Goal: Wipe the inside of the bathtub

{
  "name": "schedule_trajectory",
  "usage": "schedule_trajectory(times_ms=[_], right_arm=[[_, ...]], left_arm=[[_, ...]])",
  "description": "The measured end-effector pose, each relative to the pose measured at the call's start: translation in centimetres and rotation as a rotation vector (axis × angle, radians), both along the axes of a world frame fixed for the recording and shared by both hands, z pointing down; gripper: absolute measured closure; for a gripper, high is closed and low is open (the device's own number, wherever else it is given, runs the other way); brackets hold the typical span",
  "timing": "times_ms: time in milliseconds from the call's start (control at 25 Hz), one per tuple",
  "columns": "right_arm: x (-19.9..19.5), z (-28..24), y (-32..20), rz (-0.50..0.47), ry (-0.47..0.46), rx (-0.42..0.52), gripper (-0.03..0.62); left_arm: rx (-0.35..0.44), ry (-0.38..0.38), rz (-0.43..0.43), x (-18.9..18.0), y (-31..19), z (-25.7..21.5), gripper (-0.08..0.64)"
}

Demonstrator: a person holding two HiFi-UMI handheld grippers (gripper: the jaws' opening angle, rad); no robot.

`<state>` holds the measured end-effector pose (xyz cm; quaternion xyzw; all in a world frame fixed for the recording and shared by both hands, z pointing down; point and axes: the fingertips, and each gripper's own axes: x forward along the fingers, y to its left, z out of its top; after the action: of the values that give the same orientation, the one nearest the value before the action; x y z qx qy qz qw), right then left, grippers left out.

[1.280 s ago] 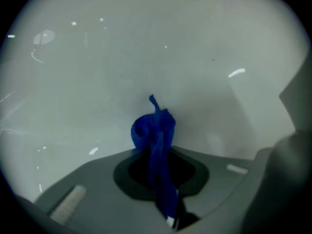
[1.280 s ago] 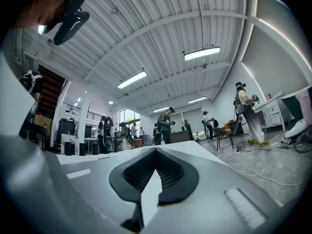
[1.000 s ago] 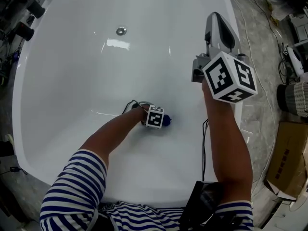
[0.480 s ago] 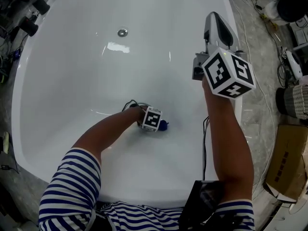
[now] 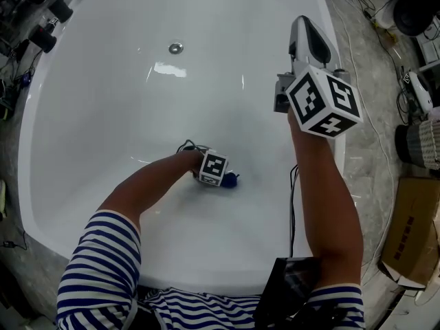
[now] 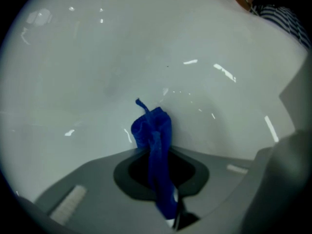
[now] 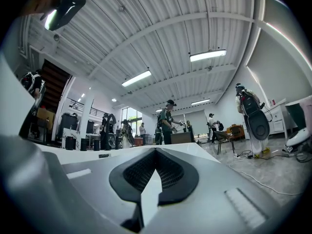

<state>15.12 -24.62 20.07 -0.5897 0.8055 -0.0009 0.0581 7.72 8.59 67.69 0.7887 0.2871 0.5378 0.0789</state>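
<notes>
The white bathtub (image 5: 206, 95) fills the head view, with its round drain (image 5: 176, 47) at the far end. Down on the tub's floor, my left gripper (image 5: 229, 178) is shut on a blue cloth (image 5: 233, 180). In the left gripper view the blue cloth (image 6: 155, 130) is bunched between the jaws of the left gripper (image 6: 158, 152) and presses on the white tub surface (image 6: 97, 57). My right gripper (image 5: 303, 27) is held up above the tub's right rim, pointing away. Seen in the right gripper view, the right gripper (image 7: 156, 152) has its jaws together with nothing in them.
A black cable (image 5: 292, 205) runs over the tub's near rim. On the floor to the right lie white cords (image 5: 375, 136), a cardboard box (image 5: 409, 225) and other gear. Dark equipment (image 5: 41, 26) stands at the far left. Several people (image 7: 168, 121) stand far off in the hall.
My left gripper has slid the blue cloth a little to the left along the tub floor. The right gripper has hardly moved.
</notes>
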Motion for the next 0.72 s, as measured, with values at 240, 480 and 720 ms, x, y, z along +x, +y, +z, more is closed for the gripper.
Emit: schedule_trajectory(times_ms=[240, 480, 720], right_arm=[[-0.5, -0.1, 0.1, -0.01, 0.034, 0.014, 0.594], [-1.4, 0.4, 0.5, -0.023, 0.058, 0.02, 0.594], [-2.2, -0.3, 0.5, -0.039, 0.099, 0.041, 0.594]], left_arm=[[0.032, 0.209, -0.457, 1.5, -7.1, -3.2, 0.517], [0.164, 0.422, -0.881, -0.2, -16.9, -10.3, 0.517], [0.27, 0.564, -1.095, -2.3, -21.9, -18.2, 0.517]])
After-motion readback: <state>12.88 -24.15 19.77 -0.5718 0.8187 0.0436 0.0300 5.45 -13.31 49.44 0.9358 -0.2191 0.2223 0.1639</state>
